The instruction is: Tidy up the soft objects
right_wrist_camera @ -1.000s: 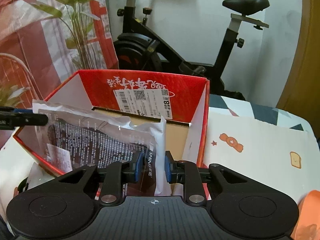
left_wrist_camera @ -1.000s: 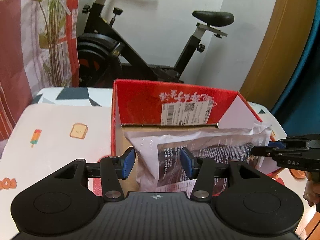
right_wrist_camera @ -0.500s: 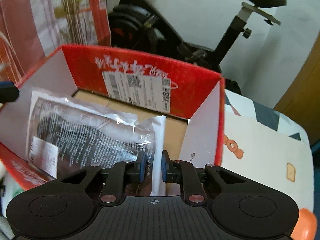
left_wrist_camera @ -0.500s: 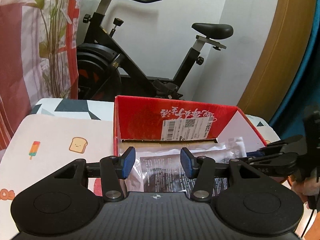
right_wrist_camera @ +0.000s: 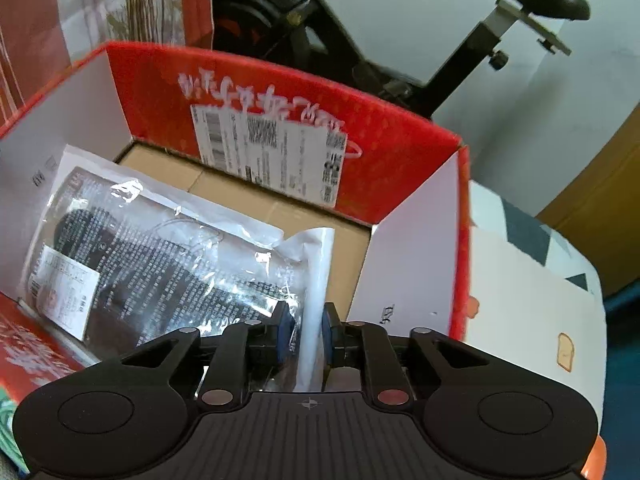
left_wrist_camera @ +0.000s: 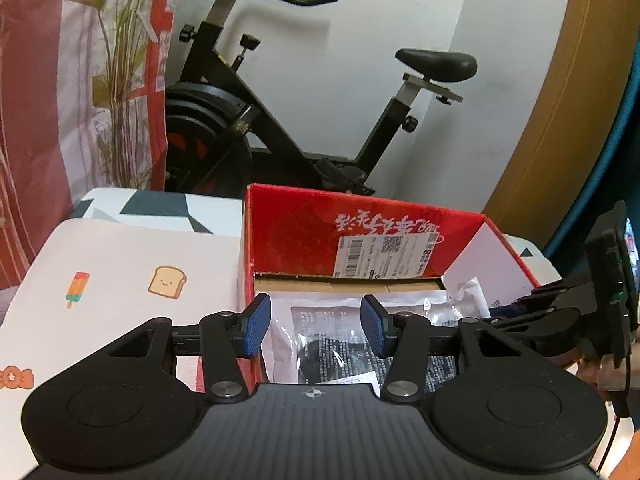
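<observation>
A clear plastic bag holding a dark soft item (right_wrist_camera: pixel 168 264) lies inside the red cardboard box (right_wrist_camera: pixel 280 92). My right gripper (right_wrist_camera: pixel 307 334) is shut on the bag's white edge, low inside the box near its right wall. My left gripper (left_wrist_camera: pixel 316 330) is open and empty, above the box's near left corner. In the left wrist view the bag (left_wrist_camera: pixel 332 344) rests on the box floor, the box (left_wrist_camera: pixel 304 232) stands ahead, and the right gripper (left_wrist_camera: pixel 552 312) reaches in from the right.
The box stands on a table with a white patterned cloth (left_wrist_camera: pixel 120 272). A black exercise bike (left_wrist_camera: pixel 280 120) stands behind the table. A plant (left_wrist_camera: pixel 120 80) and a red-and-white curtain are at back left. An orange object (right_wrist_camera: pixel 596 456) lies at the right edge.
The right gripper has lowered the bag from above the box rim down into the box. The left gripper has drawn back and up, staying open.
</observation>
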`<state>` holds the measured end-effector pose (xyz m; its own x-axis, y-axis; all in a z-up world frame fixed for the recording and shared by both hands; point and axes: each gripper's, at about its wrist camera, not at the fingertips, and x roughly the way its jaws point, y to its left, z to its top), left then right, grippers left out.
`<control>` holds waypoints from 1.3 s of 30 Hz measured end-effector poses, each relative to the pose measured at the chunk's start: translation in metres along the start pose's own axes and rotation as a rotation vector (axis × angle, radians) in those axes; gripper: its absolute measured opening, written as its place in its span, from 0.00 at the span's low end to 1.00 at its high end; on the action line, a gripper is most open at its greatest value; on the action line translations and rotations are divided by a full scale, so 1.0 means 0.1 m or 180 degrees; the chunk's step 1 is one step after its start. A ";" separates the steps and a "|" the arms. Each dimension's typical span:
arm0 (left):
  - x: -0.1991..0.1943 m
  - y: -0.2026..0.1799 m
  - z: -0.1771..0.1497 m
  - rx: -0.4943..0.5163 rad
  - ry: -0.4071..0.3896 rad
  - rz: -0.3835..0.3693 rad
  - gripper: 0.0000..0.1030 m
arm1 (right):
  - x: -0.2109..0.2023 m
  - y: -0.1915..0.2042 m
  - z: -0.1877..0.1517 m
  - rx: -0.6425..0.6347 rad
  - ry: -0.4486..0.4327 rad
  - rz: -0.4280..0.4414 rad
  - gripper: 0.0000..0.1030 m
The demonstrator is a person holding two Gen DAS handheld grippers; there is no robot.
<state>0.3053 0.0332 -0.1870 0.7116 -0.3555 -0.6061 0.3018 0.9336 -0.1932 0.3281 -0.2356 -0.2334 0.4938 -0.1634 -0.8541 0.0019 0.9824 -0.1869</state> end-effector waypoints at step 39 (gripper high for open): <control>-1.26 -0.32 -1.46 -0.0062 0.0155 -0.0094 0.51 | -1.56 0.17 -2.36 0.0940 -0.1110 0.0547 0.49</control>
<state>0.1133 0.0543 -0.2177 0.6706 -0.3807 -0.6366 0.3096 0.9236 -0.2261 0.0461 -0.2150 -0.2172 0.7704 -0.0062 -0.6375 0.1166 0.9845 0.1314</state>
